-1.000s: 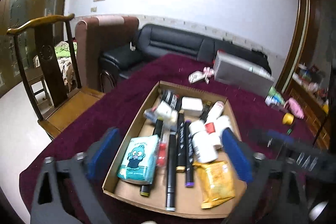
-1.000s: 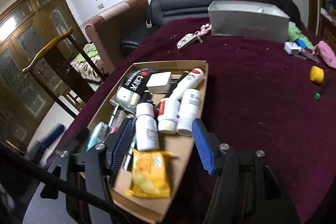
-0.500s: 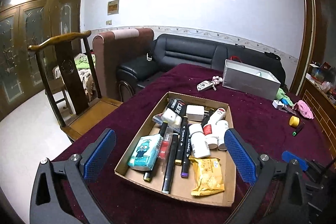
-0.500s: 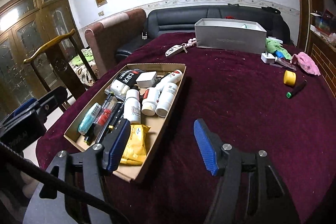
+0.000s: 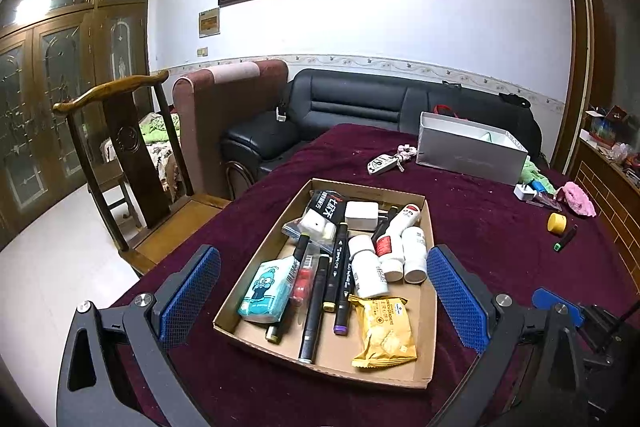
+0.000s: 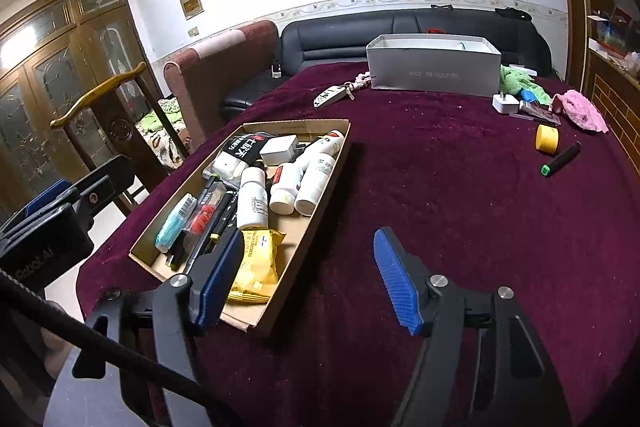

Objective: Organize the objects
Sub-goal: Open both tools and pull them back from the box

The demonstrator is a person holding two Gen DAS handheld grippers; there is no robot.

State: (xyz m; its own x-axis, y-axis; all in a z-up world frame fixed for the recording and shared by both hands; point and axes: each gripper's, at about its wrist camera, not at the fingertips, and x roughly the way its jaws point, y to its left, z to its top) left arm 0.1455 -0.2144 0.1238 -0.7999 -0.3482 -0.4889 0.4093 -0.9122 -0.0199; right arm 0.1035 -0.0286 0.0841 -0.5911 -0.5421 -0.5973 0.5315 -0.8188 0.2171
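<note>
Right gripper (image 6: 308, 275): jaws have just been opening and stand moderately wide, nothing between the pads. Its inner pad overlaps, in view, the near right corner of the cardboard tray (image 6: 320, 187); its outer pad hangs over bare maroon tablecloth (image 6: 460, 187). No contact with either visible.

Left gripper (image 5: 320, 295): jaws wide, empty. In its own view the pads bracket the tray's near half, one to each side, raised above and short of it.

Tray contents, from the jaws outward. Nearest is the yellow snack packet (image 5: 384, 331), flat at the near right corner, almost under the right gripper's inner pad. Beside it, toward the left gripper, the dark markers (image 5: 320, 291) lie with their long axes running away from both grippers, near end to far end of the tray. Further left is the teal tissue pack (image 5: 266, 293). Beyond the packet are the white bottles (image 6: 280, 187), on their sides, axes roughly parallel to the markers.

Loose items outside the tray: yellow tape roll (image 6: 547, 138) and green-capped marker (image 6: 560, 159), well apart from the tray, on the right gripper's side. The marker's axis runs diagonally. Grey box (image 6: 432, 71) stands at the far edge.

Judgement: the right hand is nearer those two strays, so the coming reach is forward and rightward, with the jaws set across the marker's diagonal.
</note>
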